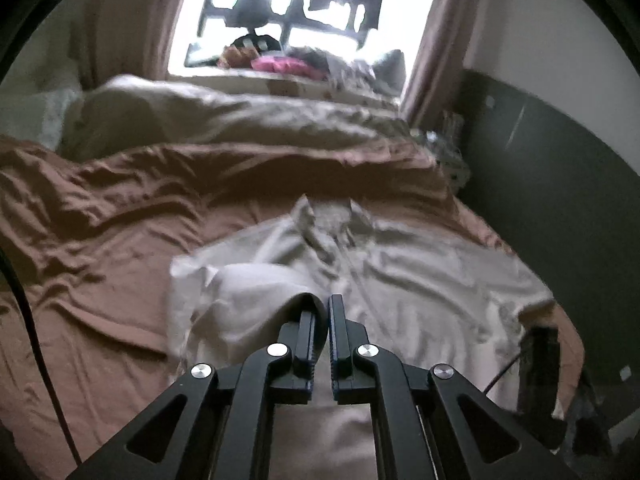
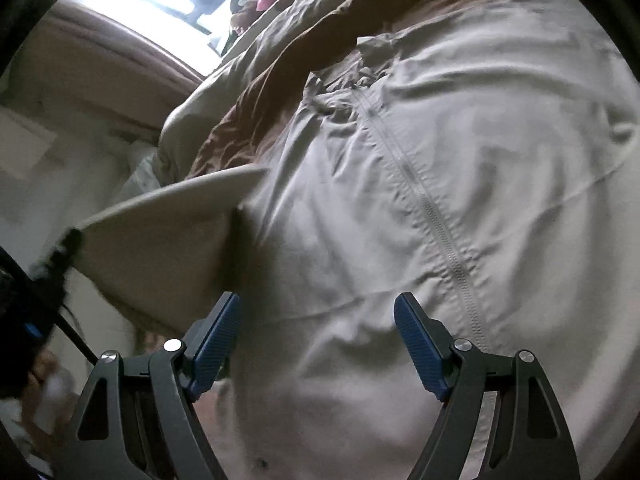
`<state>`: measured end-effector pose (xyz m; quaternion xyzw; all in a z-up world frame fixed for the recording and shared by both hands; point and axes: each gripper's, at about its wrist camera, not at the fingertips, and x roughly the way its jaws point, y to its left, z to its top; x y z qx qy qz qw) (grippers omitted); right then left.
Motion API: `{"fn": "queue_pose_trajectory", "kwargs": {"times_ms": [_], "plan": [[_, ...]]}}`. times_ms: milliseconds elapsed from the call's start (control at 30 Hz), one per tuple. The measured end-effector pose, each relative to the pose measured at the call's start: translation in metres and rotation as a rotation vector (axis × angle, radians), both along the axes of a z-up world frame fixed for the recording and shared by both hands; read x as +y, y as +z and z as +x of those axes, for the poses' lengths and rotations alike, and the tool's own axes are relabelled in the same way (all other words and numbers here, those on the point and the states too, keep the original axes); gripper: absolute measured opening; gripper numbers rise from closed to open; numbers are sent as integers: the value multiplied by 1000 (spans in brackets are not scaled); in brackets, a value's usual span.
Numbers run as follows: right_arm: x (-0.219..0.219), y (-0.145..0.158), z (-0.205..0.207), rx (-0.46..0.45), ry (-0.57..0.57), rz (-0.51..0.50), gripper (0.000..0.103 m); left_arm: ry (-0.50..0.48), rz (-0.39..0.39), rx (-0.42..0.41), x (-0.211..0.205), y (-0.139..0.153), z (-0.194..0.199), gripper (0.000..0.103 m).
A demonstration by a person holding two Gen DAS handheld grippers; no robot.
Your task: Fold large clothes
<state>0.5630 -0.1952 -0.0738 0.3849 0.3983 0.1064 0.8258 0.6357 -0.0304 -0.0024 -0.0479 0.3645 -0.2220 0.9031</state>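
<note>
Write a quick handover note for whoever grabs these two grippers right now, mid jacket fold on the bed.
Left gripper: shut on a fold of the pale zip jacket, lifting that edge off the brown bedsheet.
Right gripper: open, hovering over the jacket's front near the zipper, holding nothing.
Done: jacket laid out on the bed, one side picked up.
Left: carry the lifted side across the body, then fold the rest and smooth it.

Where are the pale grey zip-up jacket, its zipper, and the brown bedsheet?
pale grey zip-up jacket (image 2: 520,168), right wrist view, front panel
zipper (image 2: 430,208), right wrist view, mid-length teeth
brown bedsheet (image 1: 120,232), left wrist view, wrinkled left area
</note>
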Motion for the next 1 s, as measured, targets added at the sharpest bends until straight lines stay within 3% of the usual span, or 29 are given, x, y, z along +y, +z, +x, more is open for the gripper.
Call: {"fn": "queue_pose_trajectory", "kwargs": {"times_ms": [33, 67, 133, 167, 267, 533, 800, 1000], "plan": [[-1, 0, 0, -3, -2, -7, 78, -24, -11, 41, -4, -10, 1, 25], [-1, 2, -1, -6, -2, -5, 78, -40, -28, 75, -5, -18, 2, 50], [-5, -3, 2, -15, -4, 3, 78, -46, -60, 115, -4, -29, -1, 81], [-7, -6, 5, -18, -10, -3, 78, -45, -82, 123, -1, -32, -6, 85], [-5, -6, 9, -31, -24, -41, 78, -48, -105, 135, 9, -31, -15, 85], [47, -3, 31, -94, 116, -127, 78, 120, -6, 110, 68, -34, -24, 85], [122, -7, 62, -105, 279, -318, 78, 194, 66, 167, 110, -77, -24, 82], [168, -25, 83, -78, 346, -463, 78, 211, 57, 235, 128, -117, -21, 68]]}}
